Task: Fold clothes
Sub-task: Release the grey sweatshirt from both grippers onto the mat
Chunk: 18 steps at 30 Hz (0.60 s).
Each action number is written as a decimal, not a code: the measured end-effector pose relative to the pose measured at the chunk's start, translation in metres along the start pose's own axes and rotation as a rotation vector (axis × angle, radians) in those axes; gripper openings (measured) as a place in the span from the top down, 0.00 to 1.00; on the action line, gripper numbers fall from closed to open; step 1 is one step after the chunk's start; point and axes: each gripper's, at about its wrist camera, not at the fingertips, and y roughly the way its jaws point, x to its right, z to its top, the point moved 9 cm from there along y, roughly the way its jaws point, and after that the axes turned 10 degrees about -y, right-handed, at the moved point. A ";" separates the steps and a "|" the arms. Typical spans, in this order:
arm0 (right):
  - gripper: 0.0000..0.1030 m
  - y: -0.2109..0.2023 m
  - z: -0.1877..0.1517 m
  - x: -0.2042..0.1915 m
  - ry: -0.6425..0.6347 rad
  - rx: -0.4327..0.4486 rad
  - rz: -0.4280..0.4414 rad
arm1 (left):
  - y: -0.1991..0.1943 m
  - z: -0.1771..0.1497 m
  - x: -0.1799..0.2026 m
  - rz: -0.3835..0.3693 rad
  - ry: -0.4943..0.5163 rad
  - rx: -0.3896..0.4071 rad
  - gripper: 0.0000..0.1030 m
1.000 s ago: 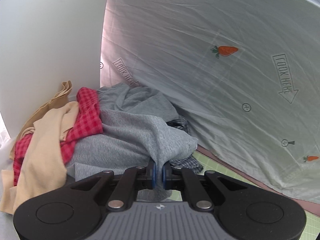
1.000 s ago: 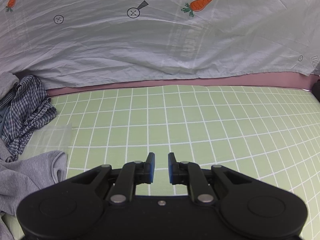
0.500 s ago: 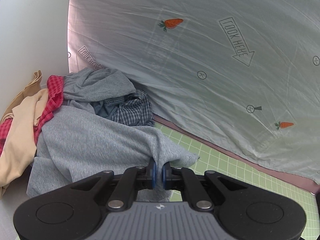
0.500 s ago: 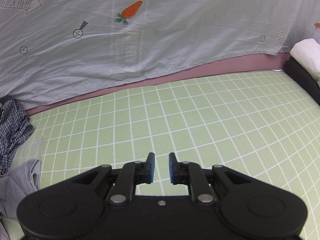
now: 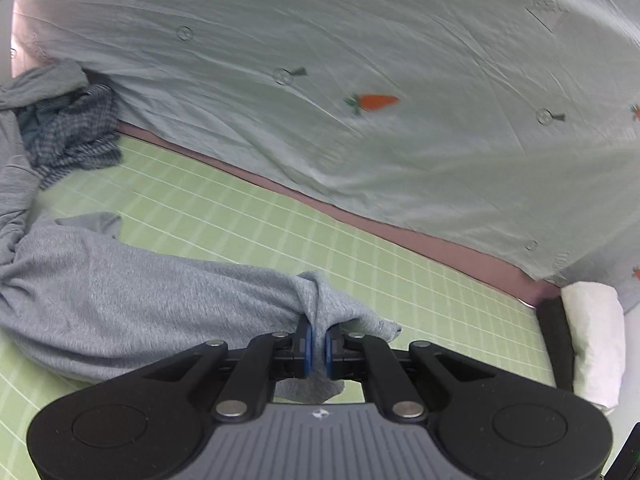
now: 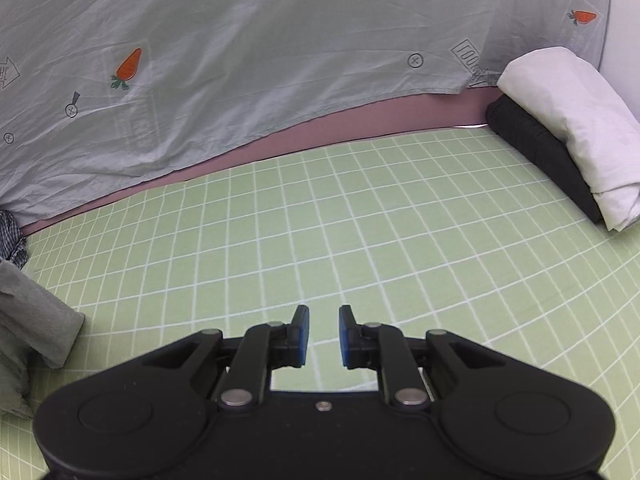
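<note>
Grey garment (image 5: pixel 132 296) is lying stretched and unfolded across the lower left of the green mat (image 5: pixel 248 216), the left gripper (image 5: pixel 318 346) pinching its edge. Right gripper (image 6: pixel 323 336) is opening over bare mat, holding nothing. Folded pieces (image 6: pixel 560 120) are sitting at upper right; folding is yet to begin.

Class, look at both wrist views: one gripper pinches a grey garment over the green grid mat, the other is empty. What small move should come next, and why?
Probably bring the right gripper, its jaws opening with nothing between them, across to the grey garment and take a second edge. The left gripper pinches only one bunched corner, and the rest trails crumpled on the green mat, so it cannot be spread flat from one hold.
</note>
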 end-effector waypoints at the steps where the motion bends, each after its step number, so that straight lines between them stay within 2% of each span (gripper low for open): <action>1: 0.83 -0.001 -0.001 0.016 -0.006 0.006 -0.005 | 0.009 -0.015 0.017 -0.018 0.010 -0.021 0.93; 3: 0.83 -0.002 -0.003 0.045 -0.017 0.014 -0.015 | 0.026 -0.038 0.042 -0.028 0.021 -0.058 0.86; 4: 0.83 -0.001 -0.004 0.058 -0.020 0.016 -0.020 | 0.032 -0.047 0.050 -0.027 0.026 -0.077 0.86; 7: 0.82 -0.001 -0.007 0.089 -0.010 0.022 -0.028 | 0.034 -0.062 0.055 0.010 0.048 -0.097 0.80; 12: 0.80 0.000 -0.020 0.109 0.057 0.000 -0.005 | 0.010 -0.055 0.029 0.088 0.002 -0.071 0.63; 18: 0.77 -0.008 -0.028 0.081 0.057 -0.012 0.059 | -0.026 -0.046 -0.031 0.209 -0.042 -0.032 0.53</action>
